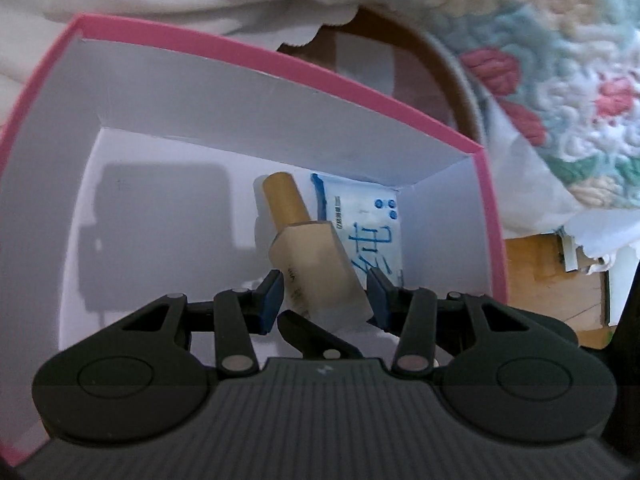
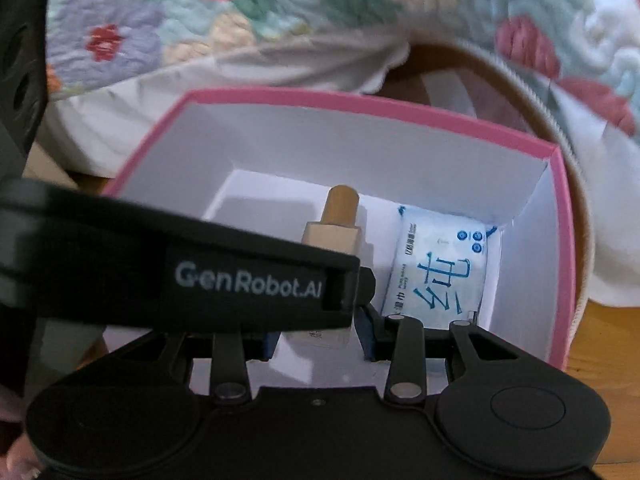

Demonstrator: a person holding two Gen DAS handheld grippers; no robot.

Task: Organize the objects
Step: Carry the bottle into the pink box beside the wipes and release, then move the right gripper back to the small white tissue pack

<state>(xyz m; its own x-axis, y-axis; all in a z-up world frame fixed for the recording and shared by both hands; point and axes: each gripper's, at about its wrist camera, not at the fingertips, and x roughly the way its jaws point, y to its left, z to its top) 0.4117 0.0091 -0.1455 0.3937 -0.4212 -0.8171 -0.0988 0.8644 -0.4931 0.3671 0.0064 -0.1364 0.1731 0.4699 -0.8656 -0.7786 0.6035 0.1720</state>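
Observation:
A pink-rimmed white box (image 1: 280,60) holds a pale bottle with a tan cap (image 1: 308,256) and a blue-printed wet-wipe pack (image 1: 368,220). My left gripper (image 1: 326,296) reaches into the box with its blue-padded jaws on either side of the bottle's base; a narrow gap shows at each pad. In the right wrist view the box (image 2: 360,104), the bottle (image 2: 336,224) and the pack (image 2: 436,268) show again. My right gripper (image 2: 318,334) hovers over the box, jaws apart around the bottle's lower end. The left gripper's black body (image 2: 180,272) crosses in front and hides its left finger.
A floral quilt (image 1: 540,40) and white cloth (image 2: 200,76) lie behind the box. A round brown basket (image 2: 520,92) stands at the back right. Wooden surface (image 2: 600,360) shows to the right.

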